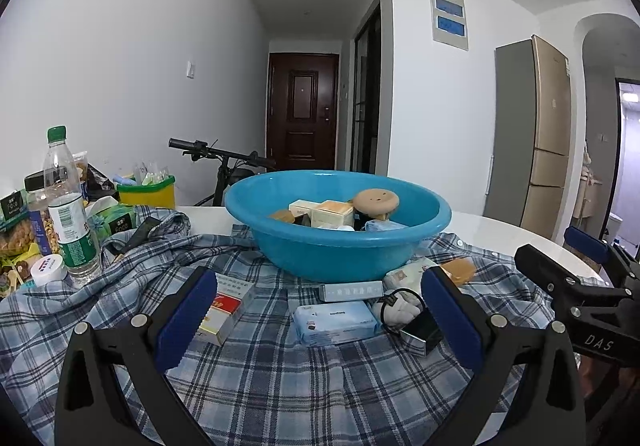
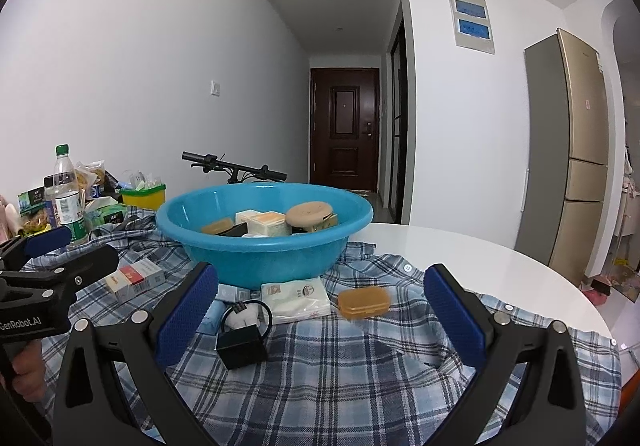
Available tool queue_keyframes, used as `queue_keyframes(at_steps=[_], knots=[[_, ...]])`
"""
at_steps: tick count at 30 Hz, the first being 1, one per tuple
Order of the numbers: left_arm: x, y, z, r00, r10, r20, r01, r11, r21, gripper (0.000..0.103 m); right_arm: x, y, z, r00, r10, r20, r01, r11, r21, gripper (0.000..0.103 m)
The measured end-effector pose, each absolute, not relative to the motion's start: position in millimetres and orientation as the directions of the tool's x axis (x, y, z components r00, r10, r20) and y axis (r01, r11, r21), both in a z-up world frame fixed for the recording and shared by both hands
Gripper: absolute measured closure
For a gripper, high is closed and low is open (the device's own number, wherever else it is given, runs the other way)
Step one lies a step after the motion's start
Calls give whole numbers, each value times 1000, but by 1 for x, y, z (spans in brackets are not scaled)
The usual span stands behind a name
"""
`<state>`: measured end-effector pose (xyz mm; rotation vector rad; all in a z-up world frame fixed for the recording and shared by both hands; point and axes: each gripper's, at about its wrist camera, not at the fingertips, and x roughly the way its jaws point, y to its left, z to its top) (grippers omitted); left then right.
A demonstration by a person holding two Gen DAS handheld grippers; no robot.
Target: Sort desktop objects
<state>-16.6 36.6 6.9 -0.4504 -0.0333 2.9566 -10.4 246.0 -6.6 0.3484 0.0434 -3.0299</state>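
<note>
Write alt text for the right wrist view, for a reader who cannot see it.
The open right gripper hovers over a blue plaid cloth strewn with small items: a black box, a white tissue pack and an amber case. Behind them sits a blue basin holding boxes. The left gripper shows at the left edge.

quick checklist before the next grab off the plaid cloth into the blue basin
1. Left gripper open, nothing held: ok.
2. Right gripper open, nothing held: ok.
3. Loose items in reach on the plaid cloth: amber case, black box, blue tissue pack, red and white box: ok.
4. Blue basin upright: ok.
5. Room left in the basin: cannot tell, several boxes already inside.
6. Black box free of the black loop beside it: cannot tell.
</note>
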Motion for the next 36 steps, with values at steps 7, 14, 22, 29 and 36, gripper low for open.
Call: queue_keyframes(at_steps=[7, 14, 22, 29, 36], knots=[[-16, 35, 3, -950, 137, -282, -129, -991, -46, 0, -16, 250, -10, -962, -100, -253, 99, -995, 17, 1], [-14, 32, -1, -954, 142, -265, -130, -990, -62, 0, -19, 249, -13, -956, -103, -275, 104, -995, 9, 1], [-18, 36, -3, -950, 122, -287, -115, -993, -40, 0, -19, 245, -13, -954, -92, -285, 98, -995, -10, 1], [-22, 40, -4, -945, 109, -308, -108, -994, -20, 0, -23, 246, -14, -948, -99, -301, 104, -995, -1, 1], [-18, 40, -4, -950, 110, -293, -110, -994, -18, 0, -22, 245, -14, -950, -96, -298, 101, -995, -2, 1]])
